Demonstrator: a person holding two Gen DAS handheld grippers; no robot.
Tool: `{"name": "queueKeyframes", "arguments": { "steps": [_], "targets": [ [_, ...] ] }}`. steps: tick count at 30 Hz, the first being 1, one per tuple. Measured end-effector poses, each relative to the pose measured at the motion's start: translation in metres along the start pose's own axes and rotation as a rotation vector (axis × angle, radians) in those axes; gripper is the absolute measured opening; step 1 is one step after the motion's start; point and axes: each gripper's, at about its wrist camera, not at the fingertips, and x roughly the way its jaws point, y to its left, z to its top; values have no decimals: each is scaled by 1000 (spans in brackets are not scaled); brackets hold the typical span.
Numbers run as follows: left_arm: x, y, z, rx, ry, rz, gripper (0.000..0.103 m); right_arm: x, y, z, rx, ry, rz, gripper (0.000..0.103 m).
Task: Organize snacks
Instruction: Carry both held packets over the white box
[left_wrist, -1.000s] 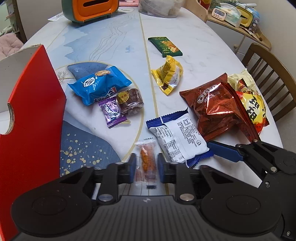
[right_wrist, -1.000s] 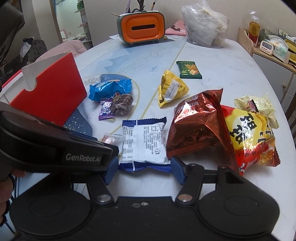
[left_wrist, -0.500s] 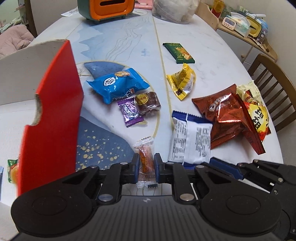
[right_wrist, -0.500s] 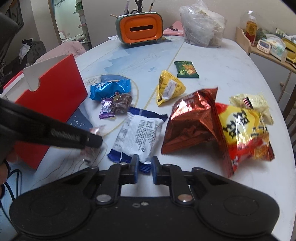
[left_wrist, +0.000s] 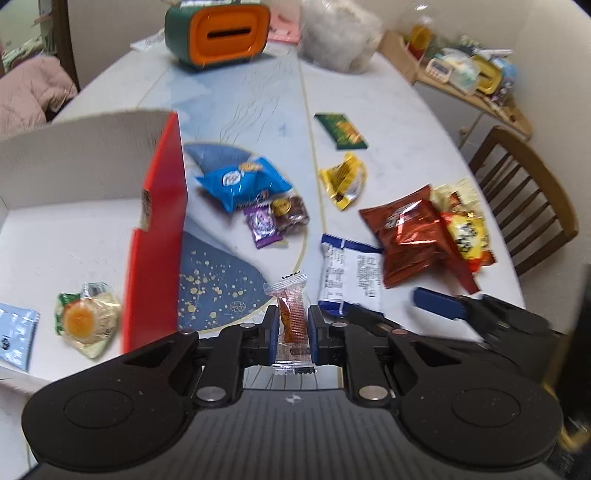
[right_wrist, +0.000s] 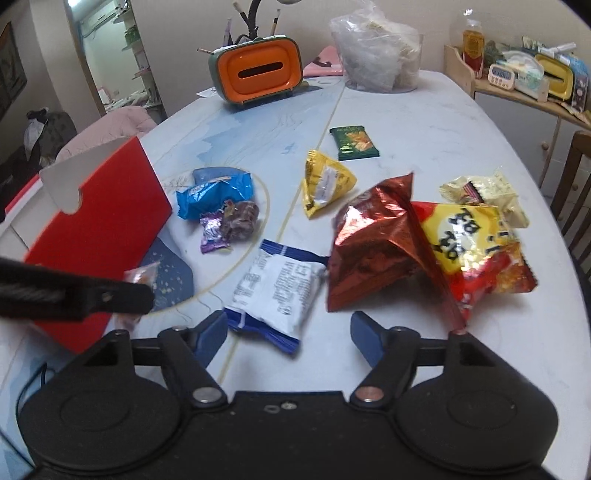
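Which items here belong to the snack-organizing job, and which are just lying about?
Job:
left gripper, shut on the small clear snack packet
right gripper, open
white and blue packet
copper chip bag
blue packet
red box

Lying about:
orange tissue box
wooden chair
plastic bag

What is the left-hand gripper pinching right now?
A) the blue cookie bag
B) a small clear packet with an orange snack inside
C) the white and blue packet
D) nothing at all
B: in the left wrist view the left gripper has its blue pads closed on the small clear packet.
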Motion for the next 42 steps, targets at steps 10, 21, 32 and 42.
{"name": "queueKeyframes", "arguments": {
  "steps": [10,21,32,42],
  "targets": [
    [-50,29,-4,-31,-57,-52,16,32,23,12,97,41,-78,71],
    [-65,46,-10,-9,-74,-101,16,46,50,14,49,30,-257,49],
    [-84,75,-11,-23,-101,-125,16,-8,67,7,44,8,-201,47],
    [-115,119,-3,-40,-160,-98,16,-61,120,30,-24,-68,-106,47]
  ]
}}
